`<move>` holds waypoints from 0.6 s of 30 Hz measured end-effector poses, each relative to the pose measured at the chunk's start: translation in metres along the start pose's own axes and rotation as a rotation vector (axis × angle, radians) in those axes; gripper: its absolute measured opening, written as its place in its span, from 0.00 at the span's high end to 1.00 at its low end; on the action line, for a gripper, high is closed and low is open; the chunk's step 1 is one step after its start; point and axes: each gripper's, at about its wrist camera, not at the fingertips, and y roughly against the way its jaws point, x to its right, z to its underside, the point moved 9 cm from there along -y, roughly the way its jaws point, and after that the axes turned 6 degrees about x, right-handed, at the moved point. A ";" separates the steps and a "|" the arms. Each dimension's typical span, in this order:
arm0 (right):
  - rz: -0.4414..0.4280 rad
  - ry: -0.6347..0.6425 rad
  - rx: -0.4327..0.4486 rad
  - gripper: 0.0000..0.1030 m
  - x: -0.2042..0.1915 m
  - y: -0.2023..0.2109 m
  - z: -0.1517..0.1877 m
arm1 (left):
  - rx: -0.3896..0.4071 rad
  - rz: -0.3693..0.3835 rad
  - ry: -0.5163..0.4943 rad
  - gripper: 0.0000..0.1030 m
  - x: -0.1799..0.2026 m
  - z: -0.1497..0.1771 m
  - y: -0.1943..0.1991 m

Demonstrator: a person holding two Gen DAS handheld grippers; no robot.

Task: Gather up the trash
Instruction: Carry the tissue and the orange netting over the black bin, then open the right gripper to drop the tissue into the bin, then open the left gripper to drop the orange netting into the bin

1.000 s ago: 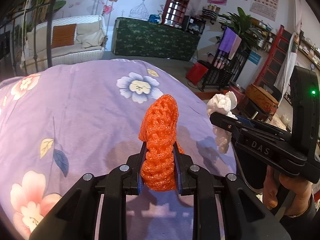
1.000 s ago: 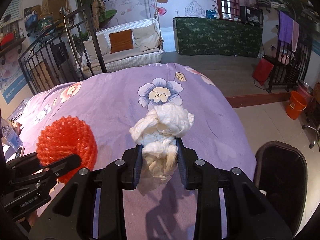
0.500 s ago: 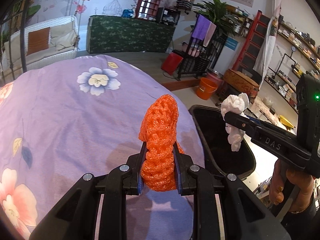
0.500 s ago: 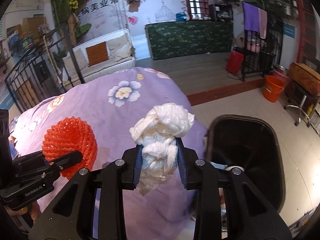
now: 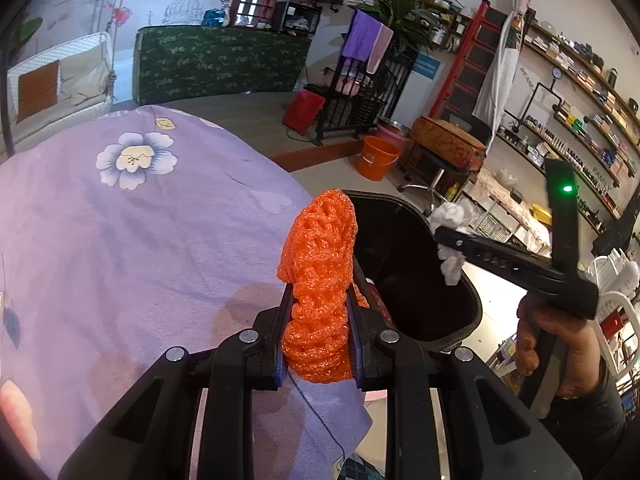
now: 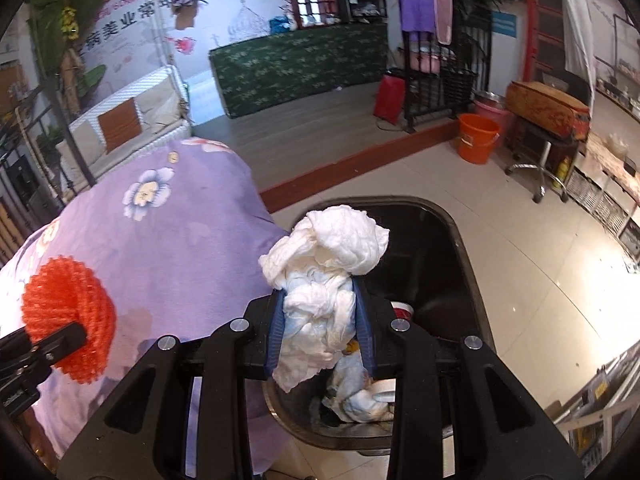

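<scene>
left gripper (image 5: 318,320) tilted down, jaws clamping orange mesh (image 5: 320,276) | right gripper (image 6: 320,328) jaws clamping tissue wad (image 6: 324,264), seemingly over bin (image 6: 460,248)

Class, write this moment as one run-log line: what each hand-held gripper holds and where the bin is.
left hand-held gripper: shut on orange foam net | right hand-held gripper: shut on white tissue wad, above black bin | bin: beside purple floral cloth

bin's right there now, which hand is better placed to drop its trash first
Right, probably. The right gripper holds the white tissue wad over the open black bin, while the left gripper's orange foam net hangs over the purple cloth edge.
</scene>
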 end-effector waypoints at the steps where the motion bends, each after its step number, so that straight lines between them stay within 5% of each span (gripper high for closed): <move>1: 0.011 -0.011 -0.021 0.69 0.005 -0.007 0.005 | -0.006 0.006 -0.006 0.78 0.003 0.000 -0.003; 9: 0.054 -0.108 -0.180 0.67 0.030 -0.052 0.049 | -0.053 0.043 -0.049 0.78 0.021 0.008 -0.018; 18: 0.077 -0.129 -0.194 0.42 0.042 -0.056 0.062 | -0.085 0.075 -0.087 0.78 0.040 0.011 -0.035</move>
